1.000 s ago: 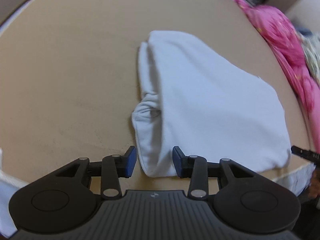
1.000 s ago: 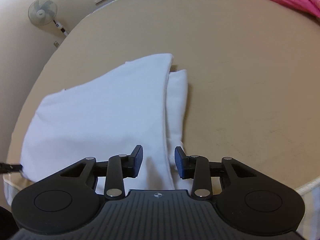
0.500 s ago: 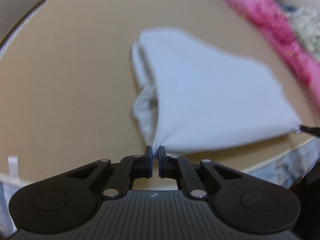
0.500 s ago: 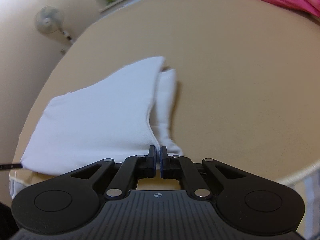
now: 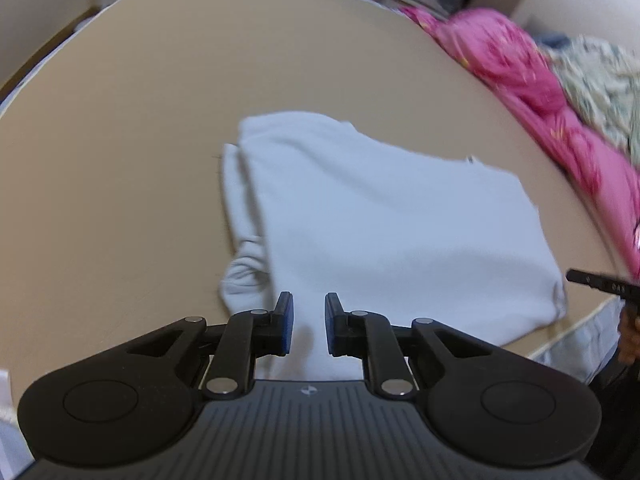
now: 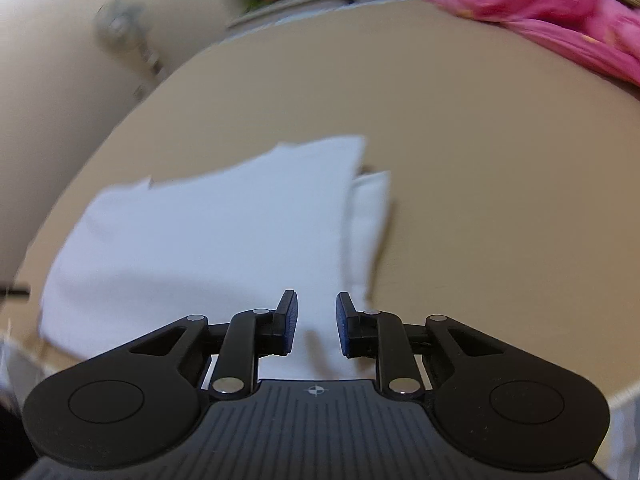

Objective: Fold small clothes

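Note:
A white folded garment (image 5: 384, 232) lies flat on the tan table (image 5: 120, 140), with a narrower folded layer sticking out along one side. My left gripper (image 5: 307, 322) is open and empty, its blue-padded fingers just above the garment's near edge. In the right wrist view the same garment (image 6: 224, 236) lies ahead and to the left. My right gripper (image 6: 317, 323) is open and empty over the garment's near edge. The tip of the right gripper shows at the right edge of the left wrist view (image 5: 600, 282).
A pink blanket (image 5: 540, 92) and a patterned cloth (image 5: 600, 76) are heaped along the table's far right side. The table's near edge (image 5: 576, 328) runs just past the garment. A fan (image 6: 120, 28) stands by the wall.
Half a second ago both grippers were shut on the garment's near edge. Now both have opened and let it go, and the garment lies flat. Both views are blurred from motion.

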Motion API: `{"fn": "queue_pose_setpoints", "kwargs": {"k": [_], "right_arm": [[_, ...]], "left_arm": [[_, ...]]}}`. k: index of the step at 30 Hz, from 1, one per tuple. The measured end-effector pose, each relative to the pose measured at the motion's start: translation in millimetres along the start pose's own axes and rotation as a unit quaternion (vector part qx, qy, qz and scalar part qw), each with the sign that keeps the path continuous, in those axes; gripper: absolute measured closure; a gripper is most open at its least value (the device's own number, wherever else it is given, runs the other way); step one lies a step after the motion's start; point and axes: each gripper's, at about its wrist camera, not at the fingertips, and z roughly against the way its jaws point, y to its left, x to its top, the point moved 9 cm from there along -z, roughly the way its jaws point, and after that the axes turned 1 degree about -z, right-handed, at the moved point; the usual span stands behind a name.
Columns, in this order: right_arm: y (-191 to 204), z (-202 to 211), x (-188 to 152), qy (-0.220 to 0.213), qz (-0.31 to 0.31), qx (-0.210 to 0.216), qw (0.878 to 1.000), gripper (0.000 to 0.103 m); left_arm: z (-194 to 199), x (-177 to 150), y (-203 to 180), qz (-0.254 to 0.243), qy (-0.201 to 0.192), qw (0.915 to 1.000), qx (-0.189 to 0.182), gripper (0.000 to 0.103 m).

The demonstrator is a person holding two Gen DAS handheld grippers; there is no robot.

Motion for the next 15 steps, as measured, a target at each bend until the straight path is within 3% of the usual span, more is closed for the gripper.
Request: {"fn": "queue_pose_setpoints", "kwargs": {"k": [5, 8, 12, 15], "right_arm": [[-2, -41, -33, 0.116, 0.064, -0.049, 0.99, 0.078], [-1, -39, -31, 0.112, 0.07, -0.045, 0.99, 0.078], [-8, -27, -28, 0.099, 0.048, -0.036, 0.993, 0.078], [-11, -13, -17, 0.064, 0.045, -0.04, 0.996, 0.077]], "left_arm": [[-25, -21, 4, -0.033, 0.06, 0.9967, 0.044, 0.087], [-31, -28, 11, -0.041, 0.079, 0.9941, 0.063, 0.086], [-31, -27, 14, -0.026, 0.079, 0.9951, 0.054, 0.086], [-17, -16, 24, 0.011, 0.053, 0.9977, 0.04, 0.071]]}}
